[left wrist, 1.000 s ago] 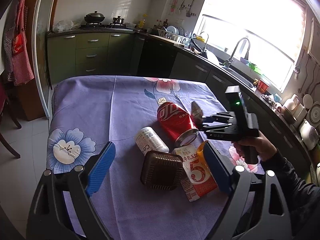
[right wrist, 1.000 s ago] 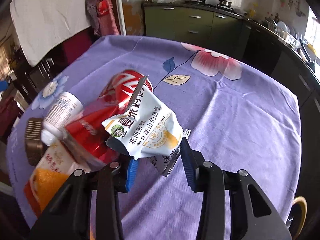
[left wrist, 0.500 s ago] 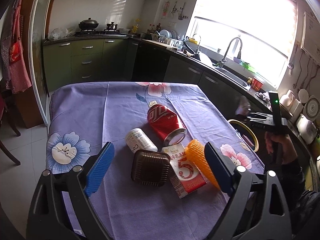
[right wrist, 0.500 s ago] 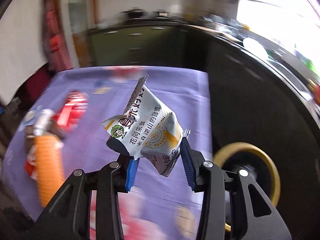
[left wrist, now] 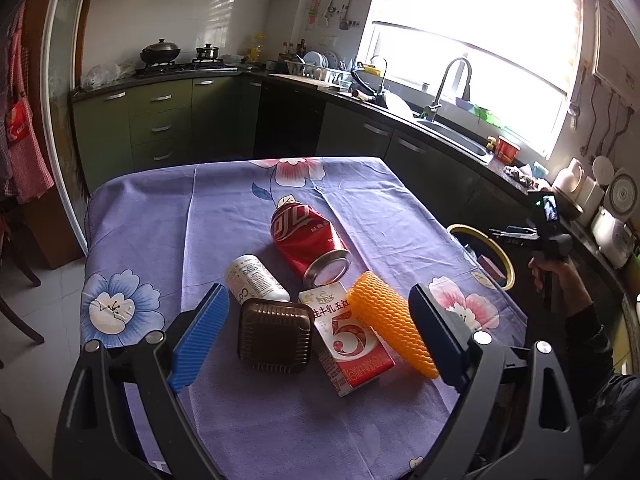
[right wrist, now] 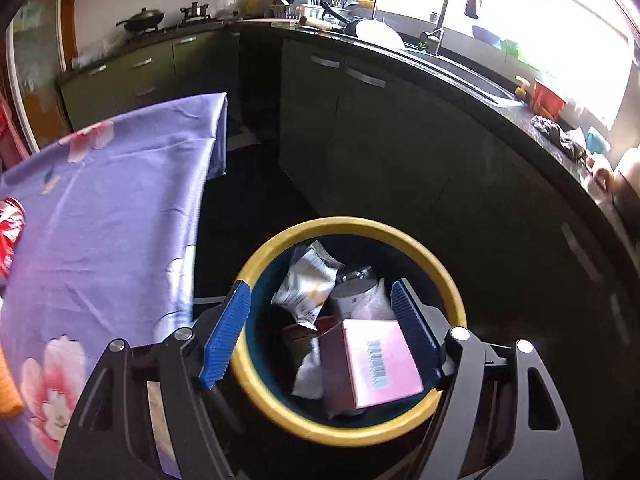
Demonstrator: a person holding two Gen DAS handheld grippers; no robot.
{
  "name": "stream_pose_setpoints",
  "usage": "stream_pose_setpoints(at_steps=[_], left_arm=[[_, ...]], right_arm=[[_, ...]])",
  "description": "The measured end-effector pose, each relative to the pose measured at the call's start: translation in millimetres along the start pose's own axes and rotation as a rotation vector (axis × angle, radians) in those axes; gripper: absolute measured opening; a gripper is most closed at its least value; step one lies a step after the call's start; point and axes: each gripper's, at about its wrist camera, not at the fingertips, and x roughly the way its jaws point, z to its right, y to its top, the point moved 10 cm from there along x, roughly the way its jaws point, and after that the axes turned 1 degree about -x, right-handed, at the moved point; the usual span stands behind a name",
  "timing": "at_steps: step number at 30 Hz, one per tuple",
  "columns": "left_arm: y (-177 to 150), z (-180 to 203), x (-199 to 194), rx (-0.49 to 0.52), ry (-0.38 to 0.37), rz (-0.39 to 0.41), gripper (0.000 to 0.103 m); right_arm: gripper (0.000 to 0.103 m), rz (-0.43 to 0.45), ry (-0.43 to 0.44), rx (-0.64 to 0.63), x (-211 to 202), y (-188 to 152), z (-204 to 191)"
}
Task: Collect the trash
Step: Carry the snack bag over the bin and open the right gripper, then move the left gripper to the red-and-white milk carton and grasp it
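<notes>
— What is the left gripper (left wrist: 316,332) doing?
— Hanging wide apart, empty, over a ribbed brown plastic tray (left wrist: 275,335) and orange honeycomb foam sleeve (left wrist: 390,326).
— And the right gripper (right wrist: 320,330)?
— Its jaws are opening, gripping nothing; the crinkled silver snack wrapper (right wrist: 306,284) is lying inside the round yellow-rimmed bin (right wrist: 448,280).

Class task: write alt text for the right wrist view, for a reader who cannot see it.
The right gripper, jaws opening with nothing between them, hangs over a yellow-rimmed bin beside the purple floral tablecloth. Inside the bin lie a crumpled snack packet, a pink box with a barcode and other rubbish. Dark kitchen cabinets stand behind.
</notes>
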Motion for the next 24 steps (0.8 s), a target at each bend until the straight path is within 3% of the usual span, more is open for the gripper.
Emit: stream_pose_setpoints(at_steps=[15, 24], left_arm=[[-39, 29, 21, 0.050, -0.018, -0.100, 0.087], [-73, 98, 60, 0.113, -0.137, -0.222, 0.086]], right_arm=[[0.075, 0.081, 0.089, 0.009, -80, -36, -48], [0.075, 0.098, 0.141, -0.023, -97, -47, -70]])
